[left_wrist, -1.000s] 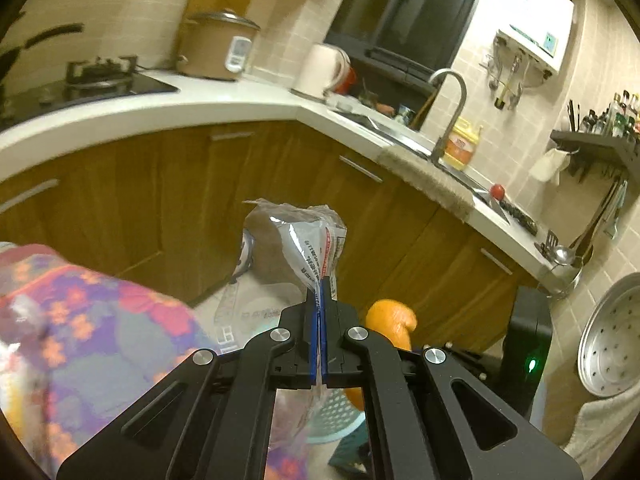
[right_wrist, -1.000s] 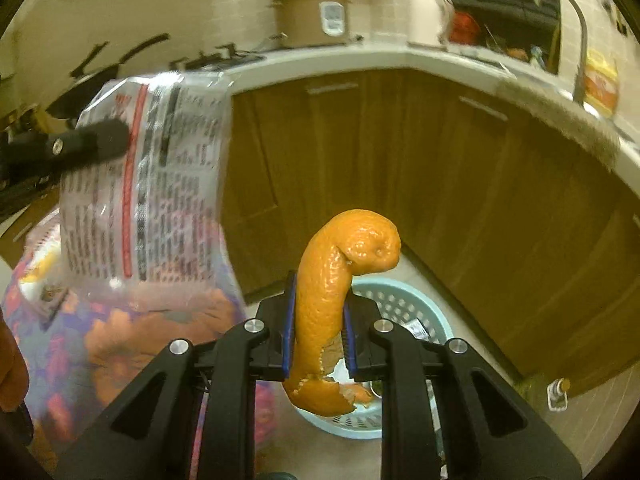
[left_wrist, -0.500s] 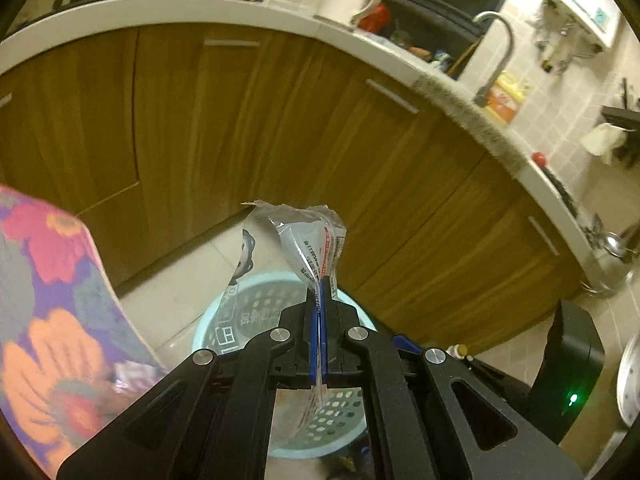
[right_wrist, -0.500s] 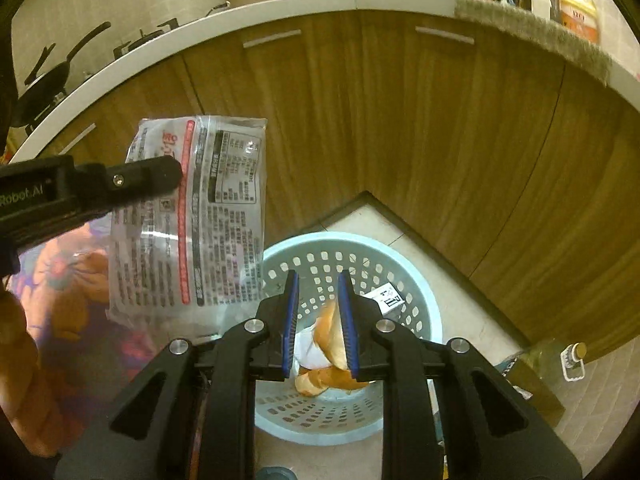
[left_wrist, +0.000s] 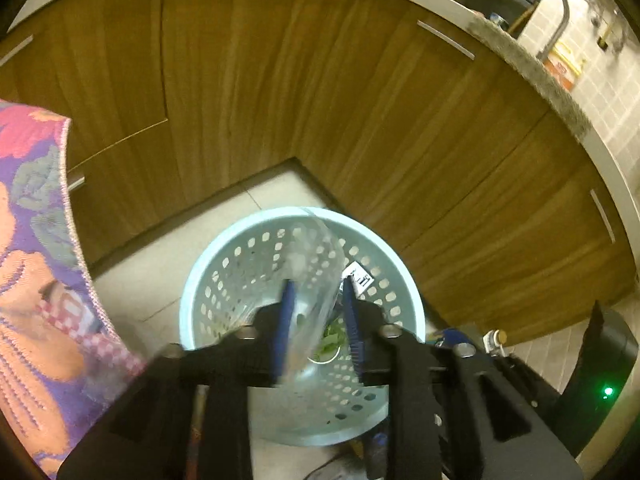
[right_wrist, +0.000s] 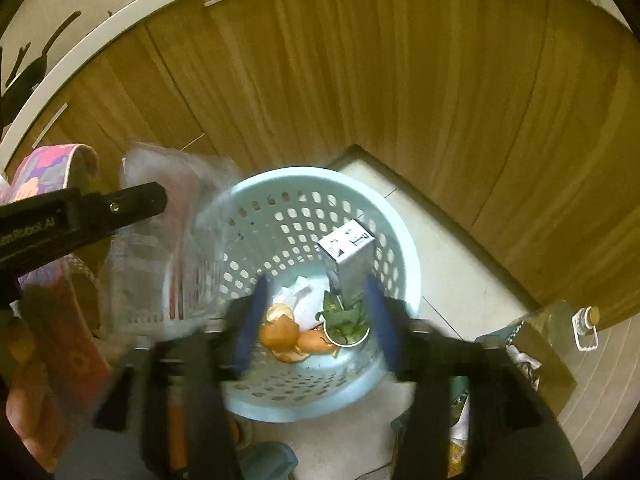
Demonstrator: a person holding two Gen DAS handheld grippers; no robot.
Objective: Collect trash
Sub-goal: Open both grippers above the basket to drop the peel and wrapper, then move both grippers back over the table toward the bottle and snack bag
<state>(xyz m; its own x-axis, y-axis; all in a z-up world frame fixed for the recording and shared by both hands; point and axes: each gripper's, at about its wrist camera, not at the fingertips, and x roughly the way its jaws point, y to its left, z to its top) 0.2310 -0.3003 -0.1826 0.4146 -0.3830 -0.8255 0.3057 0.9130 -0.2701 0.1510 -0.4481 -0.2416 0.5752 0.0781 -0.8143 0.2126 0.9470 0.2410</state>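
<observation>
A pale blue perforated basket (left_wrist: 224,256) (right_wrist: 304,176) stands on the tiled floor in the cabinet corner. My left gripper (left_wrist: 318,320) hangs over it, its jaws opening. The clear plastic wrapper (left_wrist: 316,276) slips, blurred, between them without being pinched. In the right wrist view that wrapper (right_wrist: 172,248) droops over the basket's left rim under the left gripper (right_wrist: 140,200). My right gripper (right_wrist: 316,324) is over the basket with its jaws opening and nothing between them. The orange peel (right_wrist: 284,332) lies on the basket floor beside white paper (right_wrist: 304,300), a small carton (right_wrist: 348,256) and a cup of green leaves (right_wrist: 344,324).
Brown wooden cabinets (left_wrist: 320,100) wrap closely around the back and right of the basket. A flowered cloth (left_wrist: 36,280) hangs at the left. A small bottle (right_wrist: 586,320) and a dark box stand on the floor to the right. A hand (right_wrist: 20,400) shows at lower left.
Both grippers have sunk toward the basket. The right one has let go of the orange peel, which now lies in the basket. The left jaws have parted around the wrapper.
</observation>
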